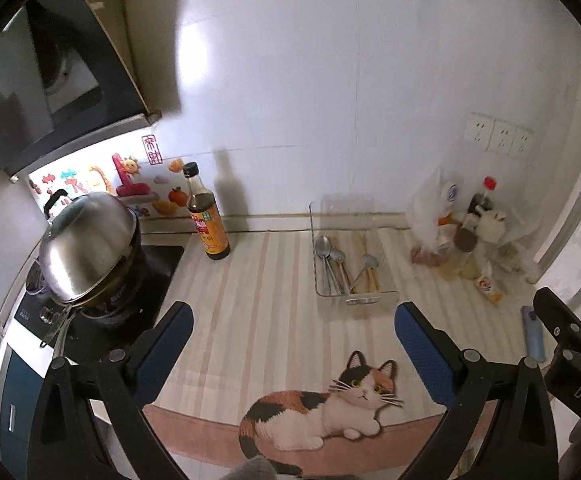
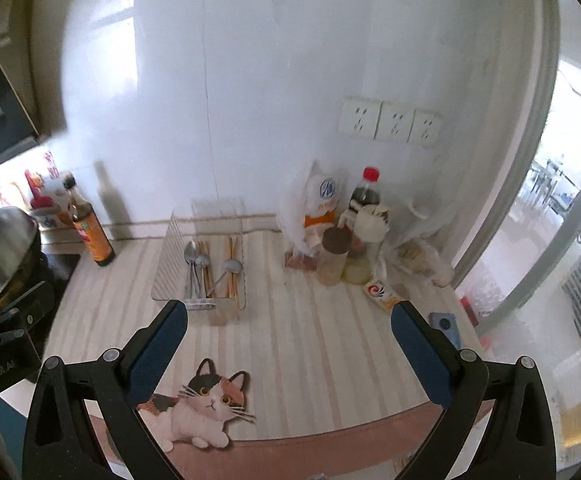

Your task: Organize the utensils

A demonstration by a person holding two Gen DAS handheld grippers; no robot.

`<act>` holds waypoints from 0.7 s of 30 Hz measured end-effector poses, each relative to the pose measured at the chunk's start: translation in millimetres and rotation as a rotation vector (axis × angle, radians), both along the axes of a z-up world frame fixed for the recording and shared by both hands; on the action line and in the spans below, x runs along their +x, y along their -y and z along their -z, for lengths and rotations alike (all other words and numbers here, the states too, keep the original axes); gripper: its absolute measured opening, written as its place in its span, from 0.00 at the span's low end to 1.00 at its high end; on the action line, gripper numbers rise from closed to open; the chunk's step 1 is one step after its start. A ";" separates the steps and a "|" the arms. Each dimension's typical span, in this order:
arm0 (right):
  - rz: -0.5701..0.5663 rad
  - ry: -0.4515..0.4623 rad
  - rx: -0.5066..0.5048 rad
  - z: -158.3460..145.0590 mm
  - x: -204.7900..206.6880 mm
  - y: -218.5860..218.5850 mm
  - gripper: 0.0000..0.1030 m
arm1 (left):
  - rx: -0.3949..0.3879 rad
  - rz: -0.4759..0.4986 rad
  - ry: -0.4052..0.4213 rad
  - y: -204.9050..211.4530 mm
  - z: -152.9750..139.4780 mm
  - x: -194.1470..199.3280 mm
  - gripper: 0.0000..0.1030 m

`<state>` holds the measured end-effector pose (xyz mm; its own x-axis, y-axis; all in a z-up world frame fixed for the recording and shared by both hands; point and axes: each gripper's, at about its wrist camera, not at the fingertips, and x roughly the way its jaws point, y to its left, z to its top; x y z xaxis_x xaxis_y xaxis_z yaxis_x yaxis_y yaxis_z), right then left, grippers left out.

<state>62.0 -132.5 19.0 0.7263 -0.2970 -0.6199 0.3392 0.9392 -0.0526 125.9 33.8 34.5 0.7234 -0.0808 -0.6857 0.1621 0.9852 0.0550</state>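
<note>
Spoons [image 1: 332,258] and chopsticks [image 1: 366,260] seen already in wire tray [image 1: 314,232] ahead of left gripper [image 1: 292,346]; both grippers spread empty, right gripper [image 2: 288,342] included, nothing left loose.

This is a home kitchen. A steel pot [image 1: 90,244] sits on a black stove [image 1: 130,288] under a range hood [image 1: 42,80], with colourful stickers [image 1: 130,184] on the wall behind. A striped mat with a cat picture [image 1: 322,412] covers the counter [image 1: 258,300]. On it stand a sauce bottle [image 1: 206,216], a clear tray [image 1: 350,264] of spoons and chopsticks, and a corner cluster of condiment bottles and bags [image 2: 350,236]. Three wall sockets [image 2: 390,120] sit on the white tiled wall, and a glass door [image 2: 550,240] opens to the right.
</note>
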 end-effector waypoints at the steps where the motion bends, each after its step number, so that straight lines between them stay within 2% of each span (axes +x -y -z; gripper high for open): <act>1: -0.004 0.010 0.003 -5.1 -8.1 -0.4 1.00 | -0.005 0.000 0.006 -0.2 -4.5 -6.5 1.00; 10: -0.022 0.070 -0.020 -37.5 -61.7 -6.0 1.00 | -0.031 -0.010 0.048 -4.2 -27.0 -47.4 1.00; 21: -0.036 0.069 -0.027 -41.1 -73.4 -15.0 1.00 | -0.017 -0.034 0.070 -6.0 -33.1 -65.1 1.00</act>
<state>-11.3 -117.5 60.1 0.7774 -0.2864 -0.5600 0.3094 0.9493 -0.0560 60.9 39.8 67.7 0.7719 -0.0667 -0.6322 0.1251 0.9910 0.0482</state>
